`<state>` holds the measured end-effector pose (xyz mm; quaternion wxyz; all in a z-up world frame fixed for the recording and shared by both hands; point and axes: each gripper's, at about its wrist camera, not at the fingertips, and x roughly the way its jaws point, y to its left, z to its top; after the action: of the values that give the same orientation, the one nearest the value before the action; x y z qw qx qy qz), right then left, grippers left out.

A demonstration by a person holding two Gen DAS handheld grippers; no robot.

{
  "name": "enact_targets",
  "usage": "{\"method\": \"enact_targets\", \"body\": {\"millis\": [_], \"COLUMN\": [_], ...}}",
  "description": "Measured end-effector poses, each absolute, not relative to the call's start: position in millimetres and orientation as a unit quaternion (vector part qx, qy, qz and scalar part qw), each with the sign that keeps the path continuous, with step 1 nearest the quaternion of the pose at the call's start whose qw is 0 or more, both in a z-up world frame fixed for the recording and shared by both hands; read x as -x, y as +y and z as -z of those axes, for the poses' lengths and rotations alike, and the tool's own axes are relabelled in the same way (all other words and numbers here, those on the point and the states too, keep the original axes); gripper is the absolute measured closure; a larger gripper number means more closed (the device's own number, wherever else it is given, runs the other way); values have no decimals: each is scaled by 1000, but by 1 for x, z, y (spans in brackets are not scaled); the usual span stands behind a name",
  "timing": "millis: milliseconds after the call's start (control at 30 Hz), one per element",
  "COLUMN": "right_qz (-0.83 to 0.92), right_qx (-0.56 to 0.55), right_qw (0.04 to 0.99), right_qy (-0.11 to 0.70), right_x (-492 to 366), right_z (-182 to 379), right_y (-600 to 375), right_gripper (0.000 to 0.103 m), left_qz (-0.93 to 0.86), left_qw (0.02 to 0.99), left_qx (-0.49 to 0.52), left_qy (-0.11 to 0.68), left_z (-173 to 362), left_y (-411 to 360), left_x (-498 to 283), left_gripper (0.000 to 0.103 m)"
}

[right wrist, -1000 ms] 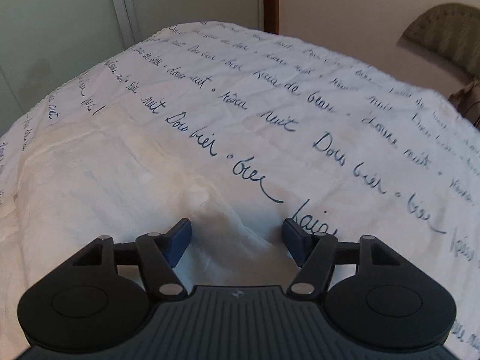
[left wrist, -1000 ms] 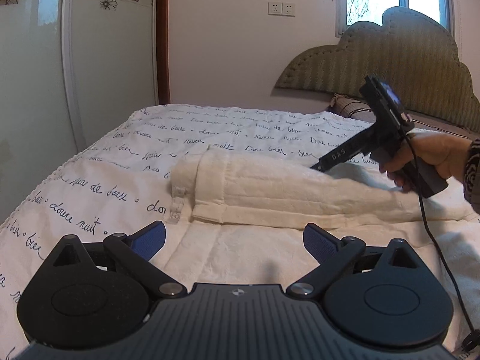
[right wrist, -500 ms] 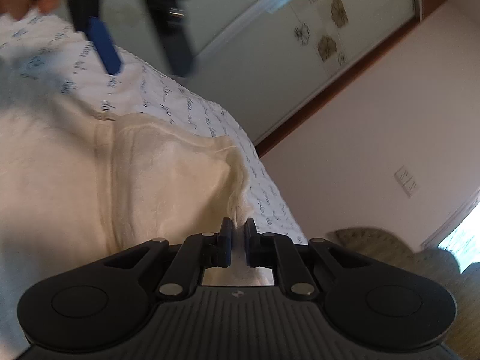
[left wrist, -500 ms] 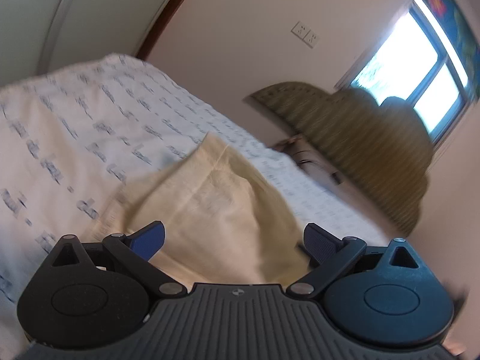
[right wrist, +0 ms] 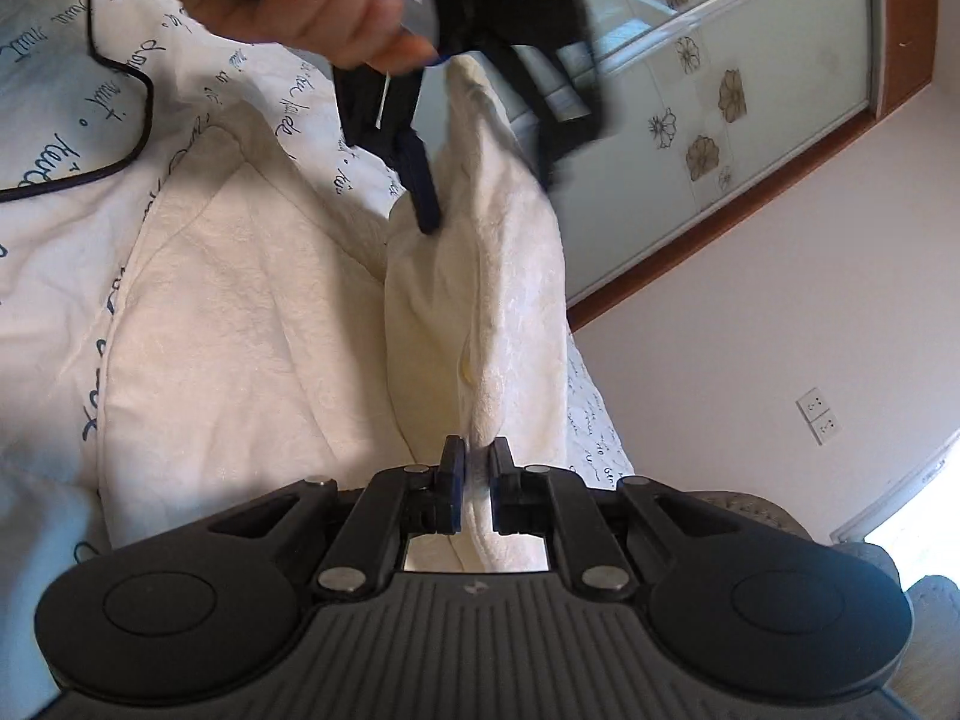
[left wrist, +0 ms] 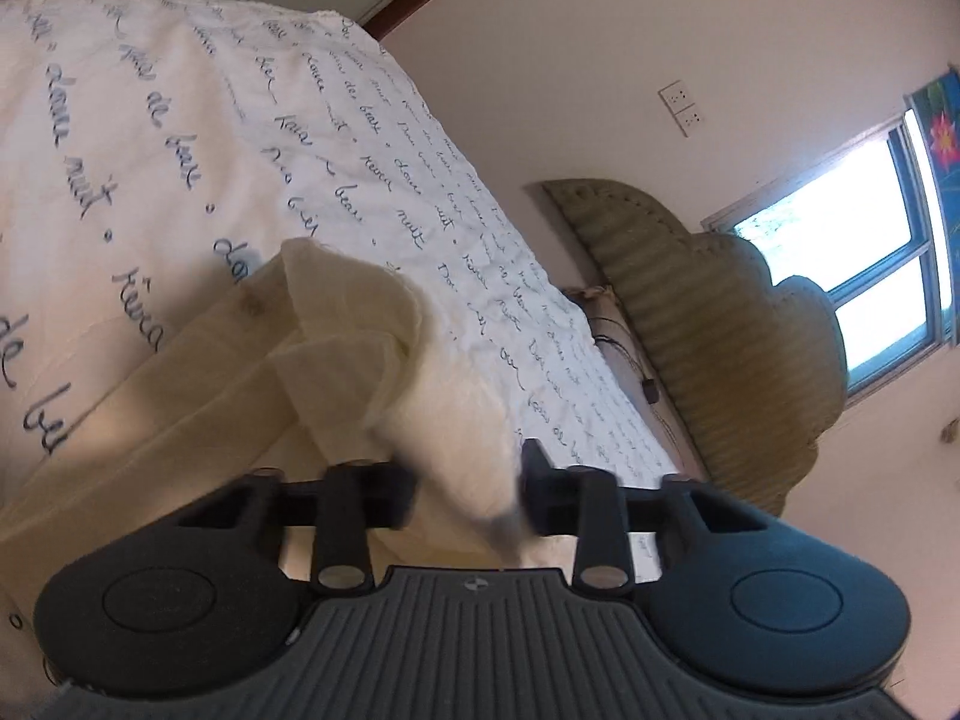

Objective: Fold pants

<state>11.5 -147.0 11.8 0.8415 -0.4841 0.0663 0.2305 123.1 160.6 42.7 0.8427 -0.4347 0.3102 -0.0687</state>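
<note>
Bedroom light falls on a bed [left wrist: 150, 120] under a white coverlet with blue script, where the cream pants [right wrist: 252, 324] lie partly lifted. The right tool [right wrist: 474, 480] is clenched on a fold of the pants. The left tool [left wrist: 465, 492] is closing, with a bunched edge of cloth between its jaws but not yet firmly pinched. If that edge slips free, I judge the lifted fold would sag unevenly; a shallow bite or a hurried pull would cause it.

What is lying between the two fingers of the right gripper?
A pinched edge of the cream pants sits between the fingers of the right gripper, which is shut on it. The right wrist view shows this.
</note>
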Motion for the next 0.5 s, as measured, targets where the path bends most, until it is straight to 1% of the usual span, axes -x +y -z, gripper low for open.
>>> {"method": "enact_targets", "body": {"millis": [33, 100, 167, 200, 267, 500], "right_qz": [-229, -223, -196, -178, -133, 11], "right_qx": [486, 495, 520, 532, 548, 547], "right_qw": [841, 836, 828, 824, 821, 815], "right_qy": [69, 74, 68, 75, 94, 192], "right_x": [-14, -15, -9, -11, -21, -68], "right_z": [-11, -5, -1, 1, 6, 6], "right_y": [-146, -146, -150, -158, -175, -269], "right_gripper": [94, 92, 85, 82, 73, 73], "left_qz": [70, 73, 75, 76, 79, 78], "left_qw": [847, 859, 866, 866, 861, 864], "left_qx": [426, 404, 391, 391, 400, 397], "left_qy": [311, 308, 302, 302, 302, 299], "left_z": [-44, -46, -48, -47, -45, -42], "left_y": [161, 159, 159, 159, 162, 161], "left_x": [-122, -118, -115, -114, -115, -114], "left_gripper": [82, 86, 87, 87, 87, 87]}}
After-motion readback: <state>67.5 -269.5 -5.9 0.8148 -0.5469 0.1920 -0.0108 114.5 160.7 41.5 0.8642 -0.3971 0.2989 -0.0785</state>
